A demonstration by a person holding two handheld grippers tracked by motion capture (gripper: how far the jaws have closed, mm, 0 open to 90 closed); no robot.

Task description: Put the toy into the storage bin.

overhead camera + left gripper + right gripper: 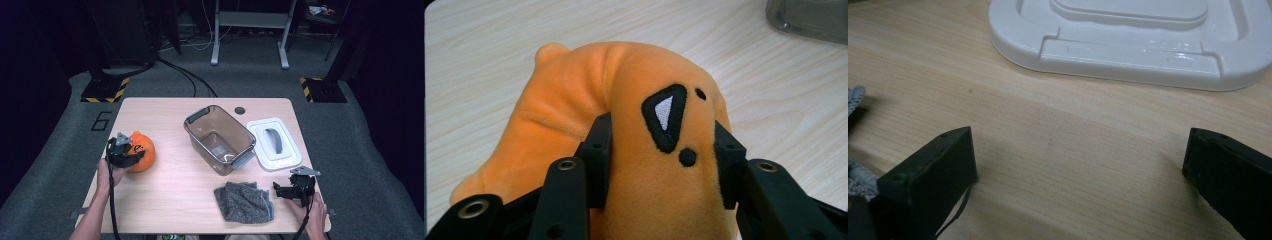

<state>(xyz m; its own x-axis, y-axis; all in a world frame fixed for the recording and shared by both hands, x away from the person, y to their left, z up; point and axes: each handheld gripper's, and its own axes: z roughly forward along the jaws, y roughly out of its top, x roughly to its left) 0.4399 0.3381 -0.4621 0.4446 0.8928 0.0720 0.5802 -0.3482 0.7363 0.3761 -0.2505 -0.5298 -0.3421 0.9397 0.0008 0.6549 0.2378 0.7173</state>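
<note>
An orange plush toy (144, 149) with a black stitched face lies on the left of the wooden table (165, 200). My left gripper (132, 151) is shut on it. In the left gripper view the two black pads press into the sides of the plush toy (574, 115), squeezing its face part between them, with the left gripper (664, 150) low over the table. My right gripper (292, 189) sits at the table's front right, open with bare wood between its jaws (1078, 170).
A clear brown plastic bin (200, 116) with grey handles stands at the table's middle; its corner (809, 20) appears in the left gripper view. Its white lid (260, 130) (1128, 50) lies to the right. A grey folded cloth (243, 201) (855, 100) lies left of my right gripper.
</note>
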